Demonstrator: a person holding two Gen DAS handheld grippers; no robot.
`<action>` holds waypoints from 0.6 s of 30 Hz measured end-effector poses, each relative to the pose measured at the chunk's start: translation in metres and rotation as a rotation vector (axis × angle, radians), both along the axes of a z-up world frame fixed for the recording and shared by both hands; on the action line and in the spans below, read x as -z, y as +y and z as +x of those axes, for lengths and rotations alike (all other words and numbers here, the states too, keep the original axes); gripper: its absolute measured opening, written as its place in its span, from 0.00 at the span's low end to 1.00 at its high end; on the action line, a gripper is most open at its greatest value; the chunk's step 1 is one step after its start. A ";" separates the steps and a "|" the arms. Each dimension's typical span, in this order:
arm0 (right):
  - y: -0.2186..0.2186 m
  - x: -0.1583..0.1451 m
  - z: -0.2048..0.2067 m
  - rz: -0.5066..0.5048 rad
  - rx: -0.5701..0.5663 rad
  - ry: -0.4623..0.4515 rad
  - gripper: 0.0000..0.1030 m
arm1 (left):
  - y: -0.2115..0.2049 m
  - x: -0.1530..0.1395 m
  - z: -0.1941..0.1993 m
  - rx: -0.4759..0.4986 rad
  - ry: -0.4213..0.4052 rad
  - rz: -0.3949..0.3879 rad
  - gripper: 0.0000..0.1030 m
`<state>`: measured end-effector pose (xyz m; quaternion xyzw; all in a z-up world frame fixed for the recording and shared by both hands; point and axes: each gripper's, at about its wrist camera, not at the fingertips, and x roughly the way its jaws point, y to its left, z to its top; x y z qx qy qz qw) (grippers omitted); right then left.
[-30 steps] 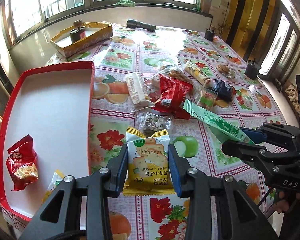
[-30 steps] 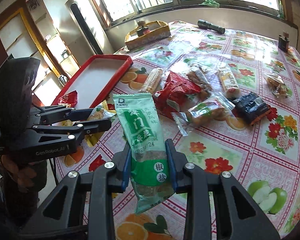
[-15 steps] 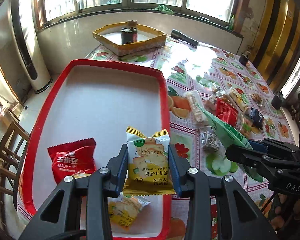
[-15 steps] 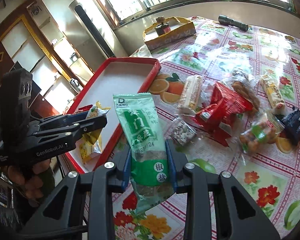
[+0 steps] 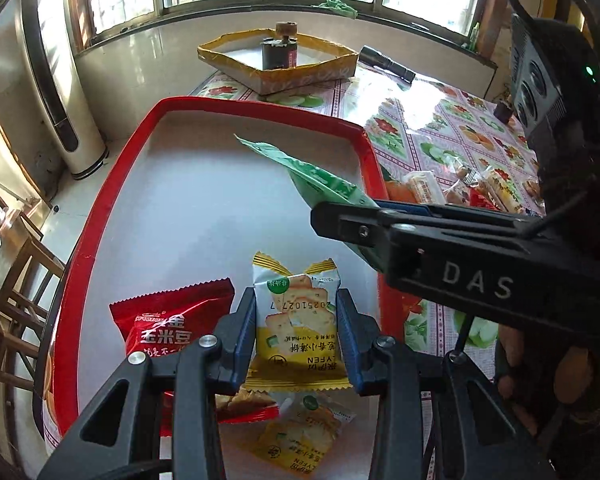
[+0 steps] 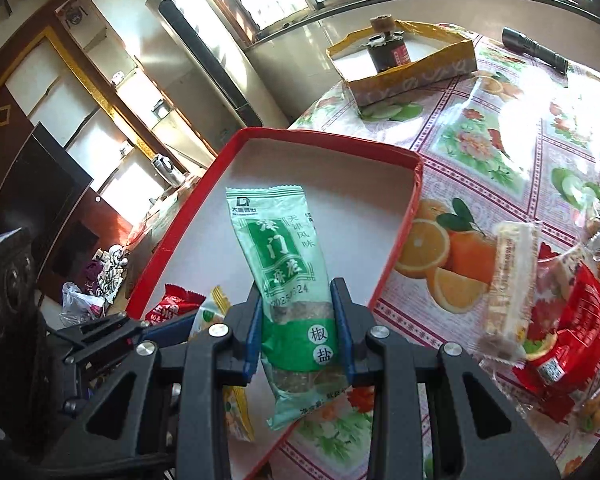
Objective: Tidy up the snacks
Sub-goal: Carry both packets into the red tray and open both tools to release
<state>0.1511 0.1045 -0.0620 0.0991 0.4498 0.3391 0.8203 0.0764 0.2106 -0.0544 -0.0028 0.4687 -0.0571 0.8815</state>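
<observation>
A glossy printed oilcloth is seen spread over the worktop, glaring white where light strikes it. The red tray shows a matt pale floor. The green packet, yellow cracker packet and red packet are of shiny crinkled plastic film. Matt black plastic with bright metal screws forms each claw.

The left hand-held gripper points steeply downward, its blue-padded jaws part-closed and clamped on a packet. The right hand-held gripper sits just beside it, angled down too, its jaws squeezed on another. A hand grips the right one's handle.
</observation>
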 end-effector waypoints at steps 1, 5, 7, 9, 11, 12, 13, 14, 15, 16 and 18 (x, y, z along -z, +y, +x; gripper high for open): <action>0.003 0.002 0.003 -0.003 -0.004 0.003 0.33 | 0.002 0.002 0.000 0.000 0.005 0.001 0.36; 0.014 0.009 0.010 -0.026 -0.017 0.009 0.33 | 0.005 0.007 0.000 0.005 0.019 0.013 0.36; 0.016 0.009 0.011 -0.034 -0.023 0.004 0.33 | 0.005 0.009 0.000 0.010 0.027 0.011 0.36; 0.019 0.008 0.011 -0.045 -0.028 -0.003 0.33 | 0.005 0.012 0.000 0.005 0.034 0.013 0.36; 0.021 0.009 0.011 -0.053 -0.034 -0.005 0.33 | 0.006 0.012 -0.001 0.003 0.036 0.011 0.37; 0.023 0.009 0.012 -0.060 -0.041 -0.002 0.33 | 0.005 0.012 -0.002 0.002 0.037 0.010 0.37; 0.025 0.010 0.012 -0.066 -0.047 0.002 0.34 | 0.005 0.012 0.000 -0.001 0.042 0.008 0.37; 0.027 0.011 0.012 -0.067 -0.048 0.005 0.34 | 0.005 0.011 -0.001 -0.007 0.045 0.004 0.37; 0.027 0.011 0.012 -0.066 -0.046 0.010 0.37 | 0.006 0.011 -0.001 -0.012 0.047 -0.001 0.37; 0.027 0.012 0.011 -0.063 -0.041 0.012 0.37 | 0.007 0.009 -0.002 -0.017 0.047 -0.003 0.37; 0.023 0.011 0.011 -0.046 -0.029 0.018 0.39 | 0.008 0.006 -0.005 -0.025 0.044 -0.011 0.39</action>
